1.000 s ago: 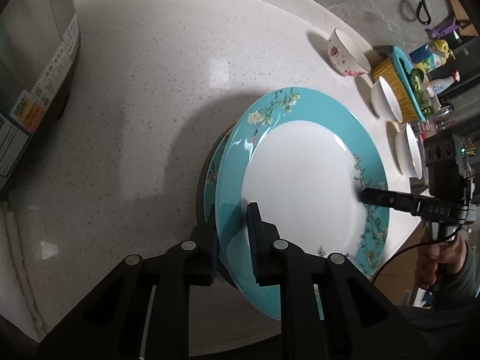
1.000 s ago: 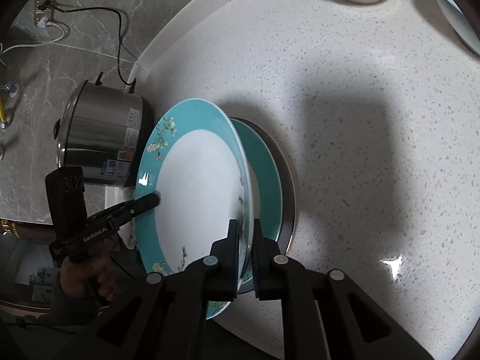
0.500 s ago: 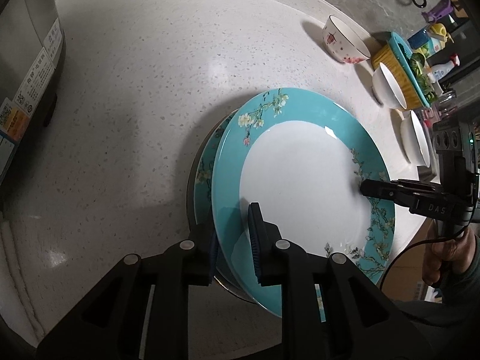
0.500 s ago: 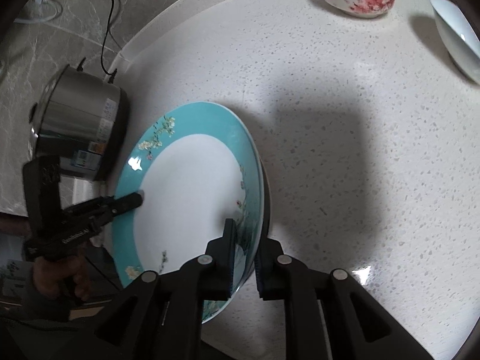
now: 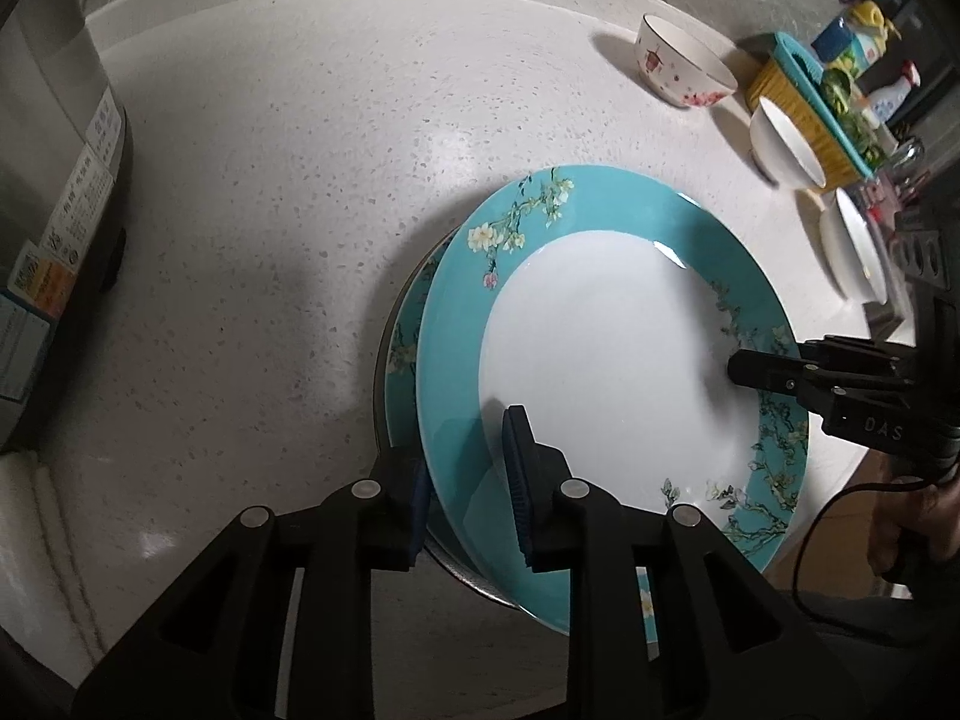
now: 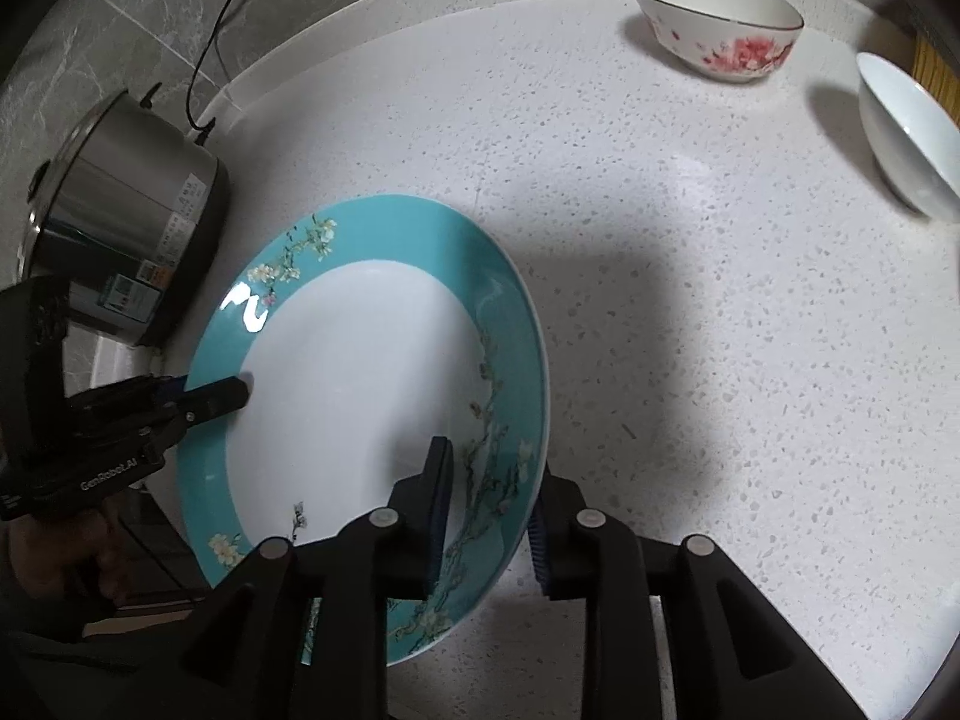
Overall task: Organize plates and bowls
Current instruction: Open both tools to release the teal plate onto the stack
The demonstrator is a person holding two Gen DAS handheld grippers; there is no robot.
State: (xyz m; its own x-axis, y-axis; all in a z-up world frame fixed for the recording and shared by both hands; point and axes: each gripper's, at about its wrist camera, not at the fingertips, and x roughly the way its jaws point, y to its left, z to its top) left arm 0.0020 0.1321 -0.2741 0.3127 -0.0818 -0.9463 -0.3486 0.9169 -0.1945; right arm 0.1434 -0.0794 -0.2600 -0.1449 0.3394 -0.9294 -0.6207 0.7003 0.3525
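A teal-rimmed plate with a white centre and blossom pattern (image 5: 600, 360) (image 6: 360, 372) sits on top of a second teal plate (image 5: 405, 342) and a dark-rimmed dish beneath. My left gripper (image 5: 465, 480) straddles the near rim of the top plate, jaws slightly apart around it. My right gripper (image 6: 489, 516) straddles the opposite rim, jaws parted wider than the rim. Each gripper shows in the other's view: the right gripper (image 5: 780, 375) and the left gripper (image 6: 204, 399).
A steel rice cooker (image 5: 48, 198) (image 6: 120, 228) stands at the left. A red-flowered bowl (image 5: 684, 69) (image 6: 720, 30), a white bowl (image 5: 786, 144) (image 6: 906, 132), another white bowl (image 5: 858, 252) and a yellow rack (image 5: 810, 114) stand at the right on the speckled white counter (image 5: 270, 180).
The top plate has come down from tilted to nearly flat on the stack. Both grippers' jaws have opened a little around its rim.
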